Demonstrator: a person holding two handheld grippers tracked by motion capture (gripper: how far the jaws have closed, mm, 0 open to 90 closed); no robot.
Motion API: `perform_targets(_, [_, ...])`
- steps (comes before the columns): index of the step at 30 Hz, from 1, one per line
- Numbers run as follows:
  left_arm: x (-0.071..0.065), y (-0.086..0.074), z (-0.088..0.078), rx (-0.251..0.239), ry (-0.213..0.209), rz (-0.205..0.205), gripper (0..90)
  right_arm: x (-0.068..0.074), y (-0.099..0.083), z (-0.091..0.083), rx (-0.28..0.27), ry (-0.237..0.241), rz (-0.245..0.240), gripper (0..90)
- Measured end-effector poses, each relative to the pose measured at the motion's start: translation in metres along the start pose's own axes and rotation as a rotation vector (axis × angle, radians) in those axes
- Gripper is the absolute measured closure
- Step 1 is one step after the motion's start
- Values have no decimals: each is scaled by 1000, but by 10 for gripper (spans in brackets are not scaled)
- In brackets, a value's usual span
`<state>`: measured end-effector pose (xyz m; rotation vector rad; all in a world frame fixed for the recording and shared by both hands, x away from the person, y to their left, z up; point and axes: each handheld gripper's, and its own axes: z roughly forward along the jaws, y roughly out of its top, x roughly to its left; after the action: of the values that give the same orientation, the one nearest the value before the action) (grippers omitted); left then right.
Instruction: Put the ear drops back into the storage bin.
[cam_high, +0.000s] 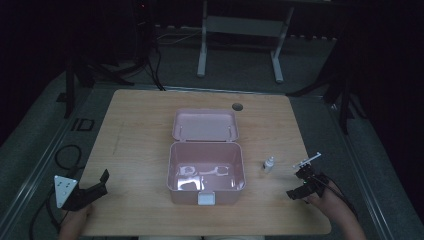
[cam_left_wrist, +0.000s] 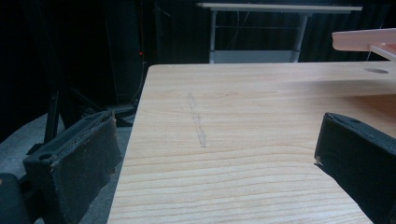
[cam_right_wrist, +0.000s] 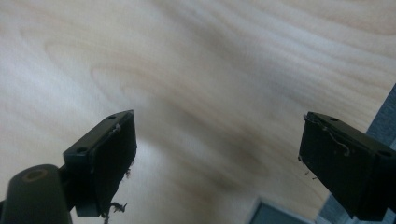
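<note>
- High view: I see the pink box (cam_high: 206, 172) mid-table w/ lid up; small bottle (cam_high: 269, 164) just right of it. L gripper (cam_high: 100, 185) near the front-left corner, R gripper (cam_high: 300, 192) front-right, near the bottle.
- Left gripper view: jaws wide apart, holding nothing, over bare table (cam_left_wrist: 243, 140); box lid at top right.
- Right gripper view: jaws wide apart, nothing held, wood below.

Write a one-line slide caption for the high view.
Open pink box at table centre, small bottle to its right, left gripper and right gripper open.

Light wooden table (cam_high: 140, 130) with open pink box (cam_high: 206, 172) and small bottle (cam_high: 269, 164).
</note>
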<state>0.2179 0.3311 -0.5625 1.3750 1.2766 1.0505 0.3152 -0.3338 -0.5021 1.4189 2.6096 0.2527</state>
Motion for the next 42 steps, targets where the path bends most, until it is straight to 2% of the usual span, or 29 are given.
perform_targets(5, [0,0,0,0,1,-1,4,1,1,-2,143,17,-63,110])
perform_targets(9, [0,0,0,0,1,0,4,-2,2,-4,182,39,-52,110])
perform_targets(11, [0,0,0,0,1,1,4,-5,3,-5,204,60,-30,110])
perform_targets(13, [0,0,0,2,1,1,4,-6,3,-5,222,47,-28,110])
perform_targets(15, [0,0,0,2,1,3,4,-8,4,-5,225,42,-23,110])
perform_targets(20, [0,0,0,3,1,3,4,-11,7,-6,210,63,-29,110])
perform_targets(25, [0,0,0,3,1,3,4,-12,12,-4,226,44,-43,110])
perform_targets(29, [0,0,0,3,-1,3,4,-13,17,-2,232,31,-30,124])
perform_targets(32, [0,0,0,2,0,1,4,-13,22,-2,227,47,-31,124])
perform_targets(35, [0,0,0,3,-2,2,4,-12,28,-2,222,55,-29,131])
perform_targets(42, [0,0,0,2,-2,1,4,-5,44,0,217,64,-58,136])
